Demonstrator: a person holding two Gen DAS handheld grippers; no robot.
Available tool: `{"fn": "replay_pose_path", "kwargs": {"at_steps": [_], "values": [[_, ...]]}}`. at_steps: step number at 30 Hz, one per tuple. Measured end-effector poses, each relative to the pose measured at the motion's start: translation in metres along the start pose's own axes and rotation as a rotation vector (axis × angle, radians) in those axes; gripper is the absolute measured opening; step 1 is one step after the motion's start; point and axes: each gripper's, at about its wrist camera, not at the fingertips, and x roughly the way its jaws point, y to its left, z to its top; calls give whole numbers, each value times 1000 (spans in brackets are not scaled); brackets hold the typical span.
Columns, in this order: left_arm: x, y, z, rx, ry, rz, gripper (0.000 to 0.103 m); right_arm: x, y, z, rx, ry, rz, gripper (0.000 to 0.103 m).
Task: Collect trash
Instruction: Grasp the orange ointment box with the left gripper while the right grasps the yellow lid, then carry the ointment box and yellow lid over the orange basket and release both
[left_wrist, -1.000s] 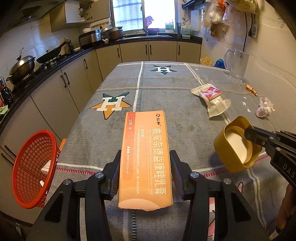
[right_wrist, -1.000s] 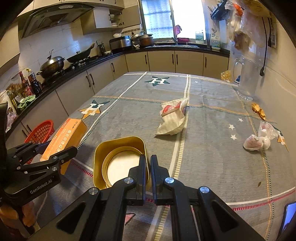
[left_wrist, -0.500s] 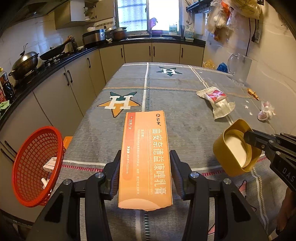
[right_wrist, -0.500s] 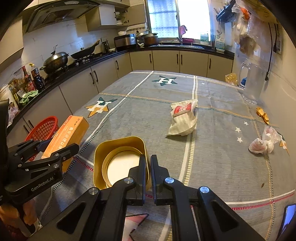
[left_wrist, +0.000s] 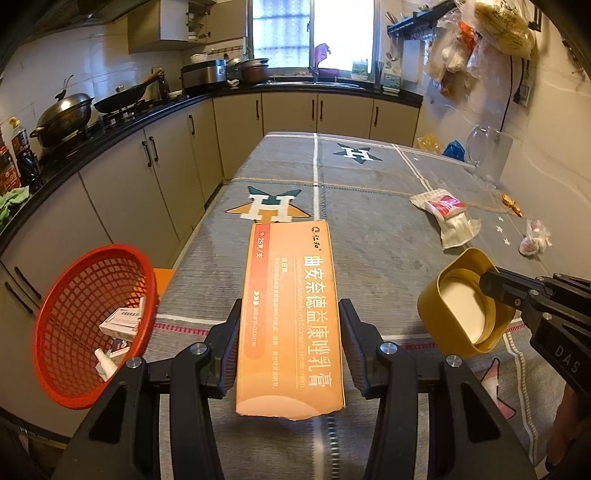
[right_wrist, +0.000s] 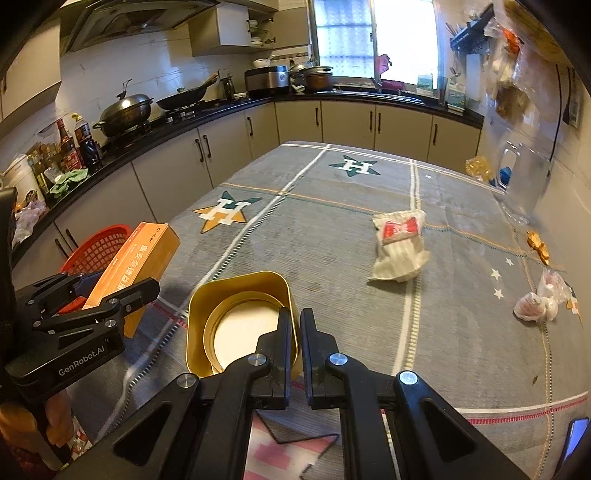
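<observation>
Between the pads of your left gripper sits the orange carton, clamped along its sides and held above the near edge of the table. Your right gripper is closed on the wall of the gold tub, just right of the carton. Off the table's left side, the red basket already holds a few small boxes. By my reading you are partway: both loads are undelivered, while the white packet and the crumpled wrapper lie far right.
</observation>
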Motion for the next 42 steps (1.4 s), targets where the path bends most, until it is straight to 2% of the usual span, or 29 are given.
{"fn": "replay_pose_path", "kwargs": {"at_steps": [16, 30, 36, 42], "values": [[-15, 56, -2, -89, -29, 41, 47, 12, 53, 25, -83, -2, 44, 6], [-31, 148, -6, -210, -61, 155, 47, 28, 108, 55, -122, 12, 146, 6], [-30, 186, -15, -269, -49, 195, 47, 40, 144, 70, -153, 16, 190, 6], [-18, 207, -25, -301, -19, 212, 47, 65, 180, 82, -175, 41, 234, 6]]}}
